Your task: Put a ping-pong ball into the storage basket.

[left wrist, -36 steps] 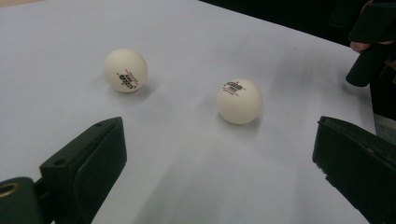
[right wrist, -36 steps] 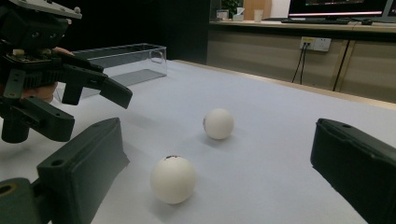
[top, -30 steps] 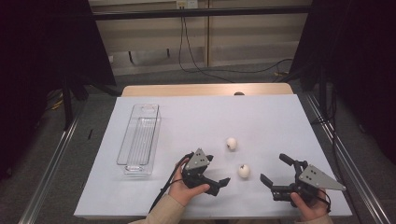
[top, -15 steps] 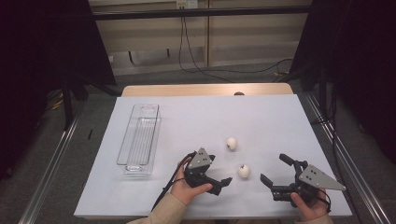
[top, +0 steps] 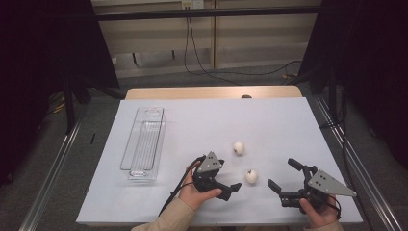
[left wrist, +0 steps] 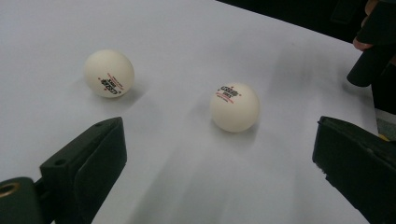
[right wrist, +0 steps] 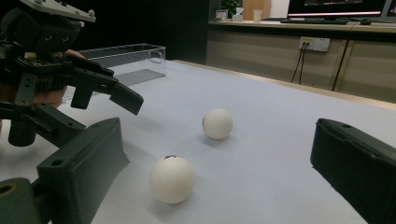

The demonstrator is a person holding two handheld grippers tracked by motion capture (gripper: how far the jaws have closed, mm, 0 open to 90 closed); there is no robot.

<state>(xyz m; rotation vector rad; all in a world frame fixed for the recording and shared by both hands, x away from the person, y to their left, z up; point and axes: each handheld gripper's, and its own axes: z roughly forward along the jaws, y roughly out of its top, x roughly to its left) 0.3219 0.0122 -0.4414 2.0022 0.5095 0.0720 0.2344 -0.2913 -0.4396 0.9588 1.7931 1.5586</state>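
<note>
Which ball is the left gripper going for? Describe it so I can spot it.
On the white table, right of the clear tray, lie two white balls. It is the near ball, between the open left gripper and right gripper, not the far ball.

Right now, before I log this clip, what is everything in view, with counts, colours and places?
Balls: 2, white, on the table sheet; nearer ball between the two grippers, farther ball behind it.
Box: 1, clear plastic, long, on the table's left part, apart from the balls.
Table: 1, white sheet over a wooden top.
Cables: dark, on the floor and wall behind the table.
Left hand-held gripper: 1, black, jaws open, beside the nearer ball, holding nothing.
Right hand-held gripper: 1, black, grey plate on top, jaws open, holding nothing.
</note>
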